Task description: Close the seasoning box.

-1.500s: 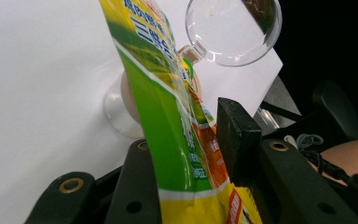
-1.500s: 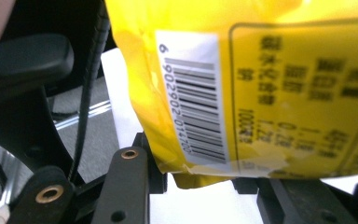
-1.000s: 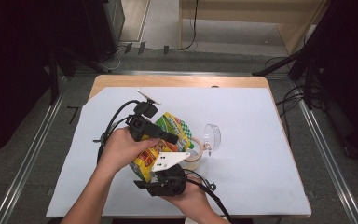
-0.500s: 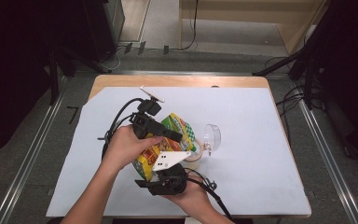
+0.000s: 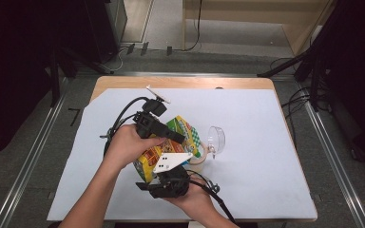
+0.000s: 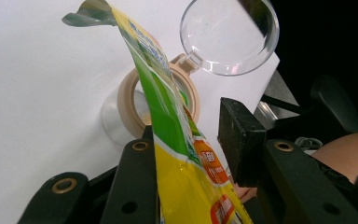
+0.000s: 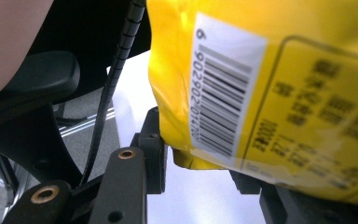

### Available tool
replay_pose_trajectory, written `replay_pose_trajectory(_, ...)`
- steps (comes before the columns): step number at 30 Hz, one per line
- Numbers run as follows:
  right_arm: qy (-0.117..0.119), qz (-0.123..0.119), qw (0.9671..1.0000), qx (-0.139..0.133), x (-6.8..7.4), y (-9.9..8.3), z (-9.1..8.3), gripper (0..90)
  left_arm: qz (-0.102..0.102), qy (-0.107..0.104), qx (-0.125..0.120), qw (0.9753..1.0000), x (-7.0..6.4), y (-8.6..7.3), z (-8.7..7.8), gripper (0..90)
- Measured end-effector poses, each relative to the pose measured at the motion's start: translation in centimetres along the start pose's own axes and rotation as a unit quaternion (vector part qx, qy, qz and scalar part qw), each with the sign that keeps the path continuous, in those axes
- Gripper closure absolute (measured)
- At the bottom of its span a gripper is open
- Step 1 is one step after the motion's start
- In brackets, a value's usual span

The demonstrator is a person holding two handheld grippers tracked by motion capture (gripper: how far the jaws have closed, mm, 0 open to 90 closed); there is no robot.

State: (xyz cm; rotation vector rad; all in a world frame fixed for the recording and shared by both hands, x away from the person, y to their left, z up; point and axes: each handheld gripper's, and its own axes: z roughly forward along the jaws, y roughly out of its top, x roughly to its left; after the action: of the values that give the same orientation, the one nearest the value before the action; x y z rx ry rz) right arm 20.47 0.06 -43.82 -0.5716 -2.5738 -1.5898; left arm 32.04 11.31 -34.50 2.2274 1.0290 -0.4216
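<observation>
A yellow and green snack bag is held tilted above a clear jar with a beige rim. The jar's clear lid hangs open beside it. My left gripper reaches over the bag from the left. In the left gripper view the bag's upper edge runs between the jaws of the left gripper, resting on the left jaw with a gap before the right pad. The jar rim and lid lie beyond. My right gripper is below, and in its own view the right gripper pinches the bag's bottom corner.
The white sheet covers the wooden table, with bare room to the right and far side. Black cables loop left of the left hand, and one cable crosses the right gripper view. Metal floor rails run along both sides.
My left gripper and the bag's top have shifted slightly toward the jar. The right gripper has stayed in place under the bag.
</observation>
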Motion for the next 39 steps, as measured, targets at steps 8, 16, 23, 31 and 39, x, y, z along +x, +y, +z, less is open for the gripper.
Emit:
replay_pose_trajectory(8, 0.007, 0.009, 0.9999, -0.003, -0.4, 0.2, -0.1, 64.5, -0.019, 0.001, 0.001, 0.9998, 0.6, -0.1, 0.1, 66.2)
replay_pose_trajectory(16, -0.001, 0.026, 0.9996, -0.012, -0.5, 0.4, -0.3, 64.6, -0.007, -0.002, -0.008, 0.9999, 0.2, -0.3, -0.1, 65.2)
replay_pose_trajectory(23, 0.002, 0.028, 0.9992, -0.028, -0.8, 0.4, -0.4, 64.5, -0.007, -0.007, -0.027, 0.9996, -0.2, -0.4, -0.9, 62.6)
replay_pose_trajectory(31, 0.001, 0.019, 0.9997, -0.014, -0.6, 0.6, -0.2, 64.0, 0.000, 0.021, -0.023, 0.9995, 0.0, -0.5, -1.0, 75.6)
replay_pose_trajectory(39, -0.008, 0.001, 0.9999, -0.007, -0.3, 0.3, 0.1, 69.2, 0.016, 0.041, -0.014, 0.9989, -1.0, -0.5, -0.6, 79.5)
